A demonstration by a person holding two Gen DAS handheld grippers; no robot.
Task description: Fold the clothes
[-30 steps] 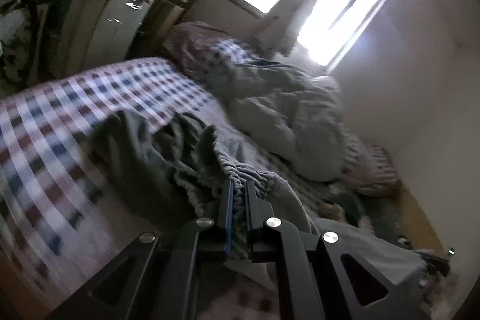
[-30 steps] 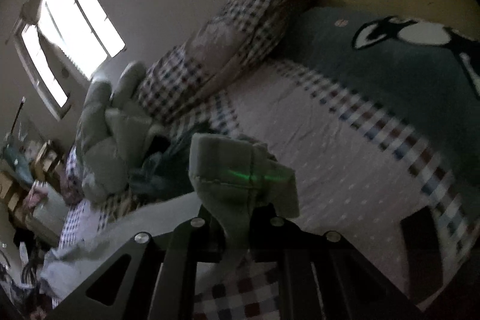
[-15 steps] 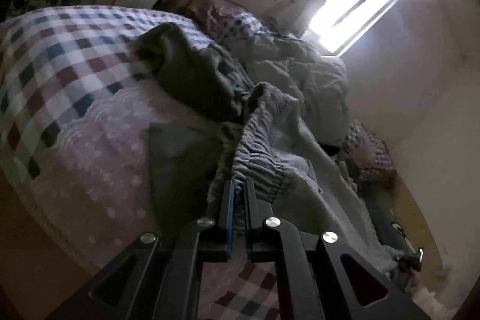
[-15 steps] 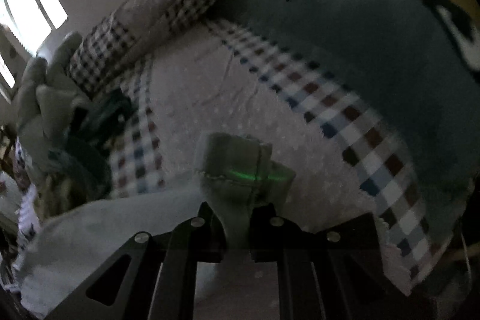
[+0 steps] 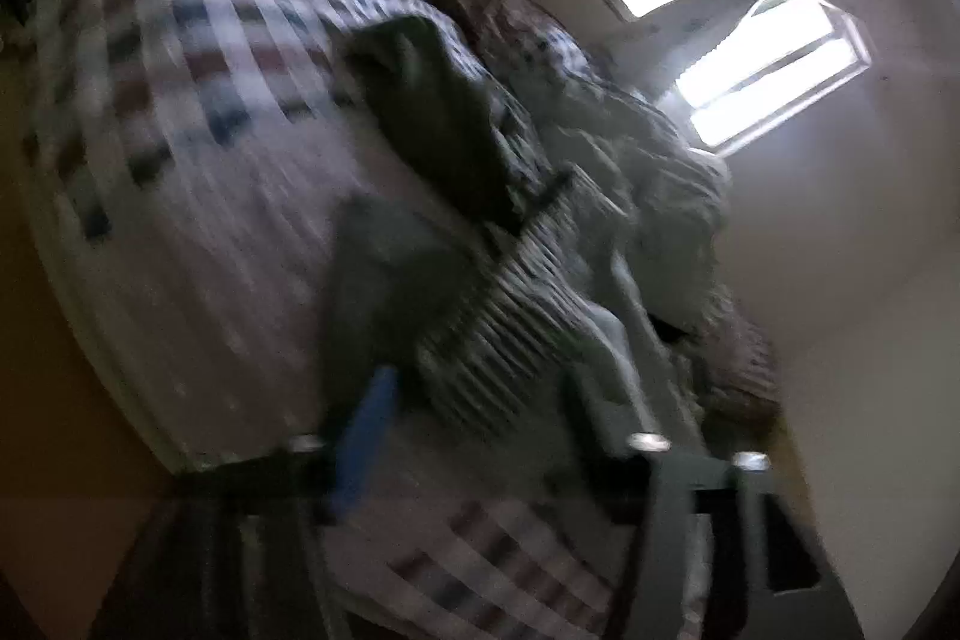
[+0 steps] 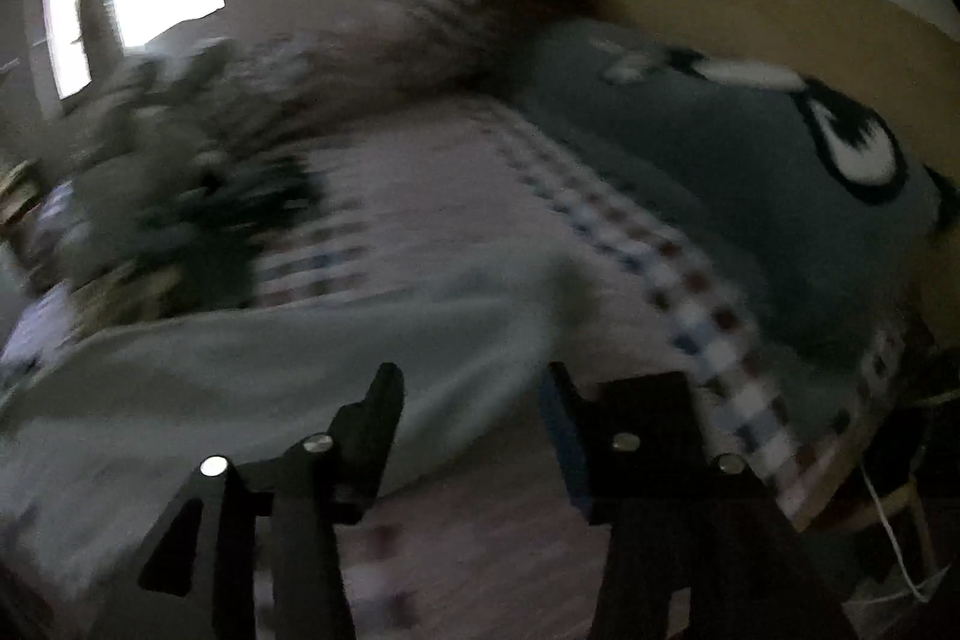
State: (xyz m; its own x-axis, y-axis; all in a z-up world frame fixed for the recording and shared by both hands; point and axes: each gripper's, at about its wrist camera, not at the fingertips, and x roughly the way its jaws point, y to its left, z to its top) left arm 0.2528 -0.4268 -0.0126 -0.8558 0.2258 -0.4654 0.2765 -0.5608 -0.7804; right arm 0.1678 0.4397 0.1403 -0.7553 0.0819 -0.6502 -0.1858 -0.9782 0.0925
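A pale grey-green garment lies on the checked bedsheet (image 5: pixel 198 112). Its ribbed elastic band (image 5: pixel 504 334) shows in the left wrist view, its smooth pale cloth (image 6: pixel 252 370) in the right wrist view. My left gripper (image 5: pixel 480 400) has its jaws opening; the ribbed band lies loose between the fingers, and neither pad presses on it. My right gripper (image 6: pixel 468 394) also has its jaws opening, wide apart over the edge of the pale cloth, which has dropped flat onto the bed. Both views are blurred by motion.
A dark green garment (image 5: pixel 432 118) and a heap of grey clothes (image 5: pixel 648 172) lie further up the bed toward the window (image 5: pixel 768 64). A grey blanket with a black-and-white figure (image 6: pixel 768 196) covers the right side. Checked pillows (image 6: pixel 456 16) lean at the wall.
Both grippers sank to the bed with the garment, then their jaws parted and let go of the cloth. The fold that stood up in the right gripper now lies flat.
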